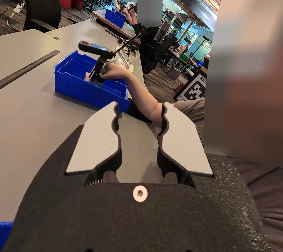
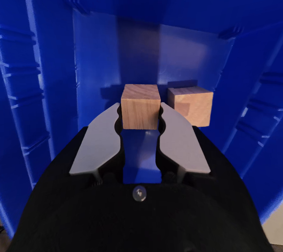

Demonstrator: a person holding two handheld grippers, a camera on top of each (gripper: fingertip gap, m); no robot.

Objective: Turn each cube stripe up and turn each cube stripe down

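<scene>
In the right wrist view, my right gripper (image 2: 140,106) reaches into a blue bin (image 2: 46,60) and is shut on a plain wooden cube (image 2: 140,112), with one fingertip pressed on each side. A second wooden cube (image 2: 194,106) sits just right of it on the bin floor. No stripe shows on the visible faces of either cube. In the left wrist view, my left gripper (image 1: 140,106) is open and empty above the grey table (image 1: 30,122). Farther off there, the right gripper (image 1: 95,73) dips into the blue bin (image 1: 91,92), held by a hand.
The bin's ribbed walls stand close on both sides of the right gripper. In the left wrist view the person's forearm (image 1: 137,96) crosses behind the bin, a dark slot (image 1: 27,66) runs across the table, and other desks, bins and people lie beyond.
</scene>
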